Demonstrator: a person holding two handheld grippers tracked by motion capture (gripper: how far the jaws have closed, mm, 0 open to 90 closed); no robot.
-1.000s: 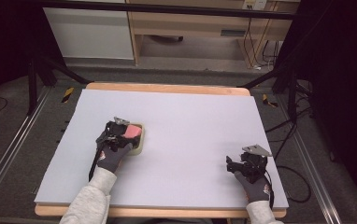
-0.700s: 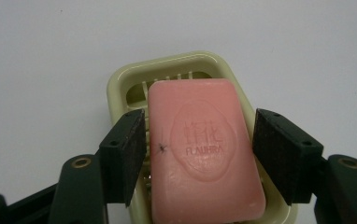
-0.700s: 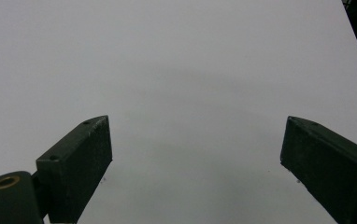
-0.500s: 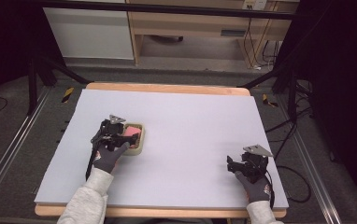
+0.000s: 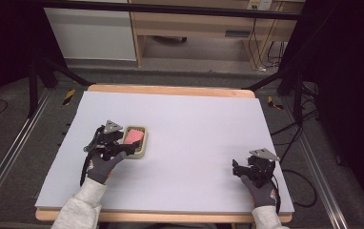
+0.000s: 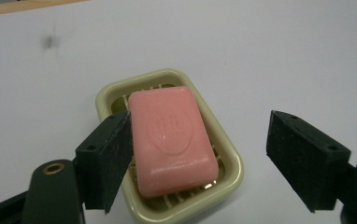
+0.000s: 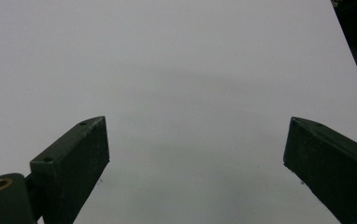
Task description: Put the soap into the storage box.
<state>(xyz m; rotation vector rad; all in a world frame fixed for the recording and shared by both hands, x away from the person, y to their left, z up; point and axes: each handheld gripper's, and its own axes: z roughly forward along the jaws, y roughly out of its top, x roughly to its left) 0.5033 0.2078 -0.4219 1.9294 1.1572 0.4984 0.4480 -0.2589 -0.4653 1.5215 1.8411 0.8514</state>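
A pink soap bar (image 6: 172, 140) lies flat in a pale green soap dish (image 6: 230, 163) on the white table top. My left gripper (image 6: 200, 126) hangs just above the dish's near end. Its jaws have just been opening and stand wide, one on each side of the soap, with neither pad pressing on it. From the high view the soap bar (image 5: 133, 137) and dish (image 5: 143, 149) sit at the table's left, with the left gripper (image 5: 123, 145) at their near-left side. My right gripper (image 5: 239, 169) rests at the near right, and its jaws (image 7: 195, 135) are open over bare table.
A white board (image 5: 194, 119) covers the wooden table, whose front edge (image 5: 170, 217) runs below both hands. Dark stand legs (image 5: 285, 81) and cables (image 5: 294, 138) flank the table. A cabinet (image 5: 89, 33) stands behind it.
The left gripper's jaws opened and the hand drew back a little to the left and up. The soap stays in the dish, more of it showing. The right hand kept still.
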